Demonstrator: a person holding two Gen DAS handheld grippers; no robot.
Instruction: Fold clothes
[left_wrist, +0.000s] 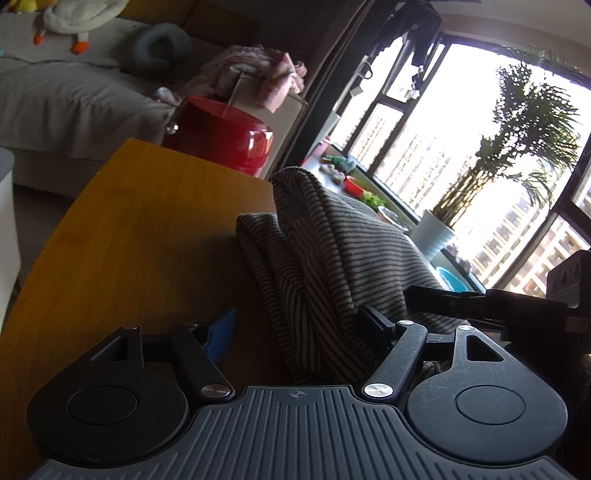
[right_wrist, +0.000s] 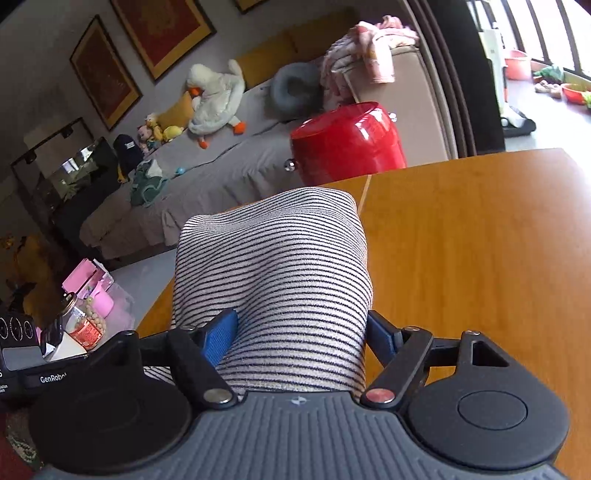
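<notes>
A grey, black-striped garment (left_wrist: 325, 254) lies bunched in folds on the wooden table (left_wrist: 147, 229). My left gripper (left_wrist: 299, 326) is open wide around its near end. The cloth presses against the right finger (left_wrist: 376, 325), while the blue-padded left finger (left_wrist: 221, 332) stands apart from it. In the right wrist view the same striped garment (right_wrist: 280, 266) forms a thick roll that fills the gap of my right gripper (right_wrist: 301, 330), which is open wide with both blue pads (right_wrist: 221, 336) touching the cloth. The right gripper (left_wrist: 480, 301) also shows at the right edge of the left wrist view.
A glossy red tub (right_wrist: 347, 144) stands just past the table's far edge (right_wrist: 461, 240), with a grey sofa (right_wrist: 207, 177) holding plush toys behind it. A pink box and a jar (right_wrist: 85, 325) sit left of the table. A potted palm (left_wrist: 436, 236) stands by the window.
</notes>
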